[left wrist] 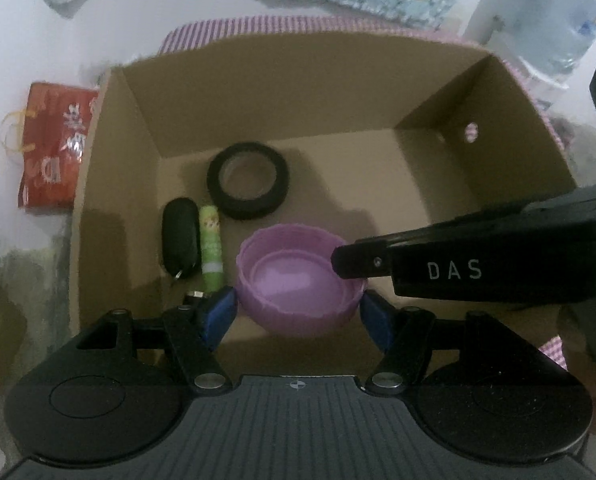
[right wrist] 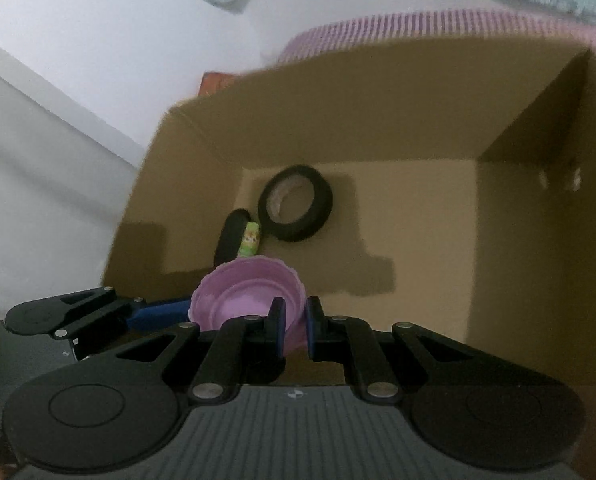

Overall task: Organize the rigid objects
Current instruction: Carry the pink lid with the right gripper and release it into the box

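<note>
purple lid (left wrist: 298, 280) hangs low inside the cardboard box (left wrist: 338, 92), right tongs (right wrist: 295, 326) clenched on its rim, left tongs (left wrist: 297, 314) released, straddling it without clear contact. already on the box floor: black tape roll (left wrist: 248, 186), black key fob (left wrist: 181, 236), green lip balm tube (left wrist: 211, 246). judged nearly done; lid not yet set down. red gift bag (left wrist: 52, 144) lies outside; floor beneath looks free.

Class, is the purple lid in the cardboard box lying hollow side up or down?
Hollow side up: the purple lid shows its open inside and raised rim in both views.
</note>
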`<state>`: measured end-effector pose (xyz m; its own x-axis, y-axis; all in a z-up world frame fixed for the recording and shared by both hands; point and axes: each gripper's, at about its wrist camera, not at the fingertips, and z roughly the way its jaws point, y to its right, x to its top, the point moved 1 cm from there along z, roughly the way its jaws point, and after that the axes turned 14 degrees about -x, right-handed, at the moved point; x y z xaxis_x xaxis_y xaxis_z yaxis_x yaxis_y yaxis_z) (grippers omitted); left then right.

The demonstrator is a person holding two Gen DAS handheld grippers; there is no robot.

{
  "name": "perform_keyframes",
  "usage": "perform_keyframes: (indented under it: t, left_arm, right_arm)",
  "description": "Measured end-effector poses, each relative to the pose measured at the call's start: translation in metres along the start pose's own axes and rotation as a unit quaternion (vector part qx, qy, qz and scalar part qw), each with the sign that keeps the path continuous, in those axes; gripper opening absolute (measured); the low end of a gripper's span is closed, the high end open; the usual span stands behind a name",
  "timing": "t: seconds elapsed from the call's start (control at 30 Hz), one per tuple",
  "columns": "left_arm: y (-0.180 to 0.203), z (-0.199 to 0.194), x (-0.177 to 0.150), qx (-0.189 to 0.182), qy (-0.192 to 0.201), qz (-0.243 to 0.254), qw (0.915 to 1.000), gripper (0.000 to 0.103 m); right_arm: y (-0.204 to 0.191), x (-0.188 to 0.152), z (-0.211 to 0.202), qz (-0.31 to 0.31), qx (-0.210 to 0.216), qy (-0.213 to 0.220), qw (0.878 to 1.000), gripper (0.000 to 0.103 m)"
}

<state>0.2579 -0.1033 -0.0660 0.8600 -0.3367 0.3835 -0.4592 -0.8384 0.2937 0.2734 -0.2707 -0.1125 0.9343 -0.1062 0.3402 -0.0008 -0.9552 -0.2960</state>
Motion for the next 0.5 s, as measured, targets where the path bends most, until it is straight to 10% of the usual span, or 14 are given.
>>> perform_keyframes:
  t: [0.5]
  left_arm:
    - [-0.003,-0.01,0.002,0.004,0.018,-0.019,0.9997,0.076]
  right_arm:
    - [0.004,-0.003,0.004,0.038,0.027,-0.004,0.999,0.012]
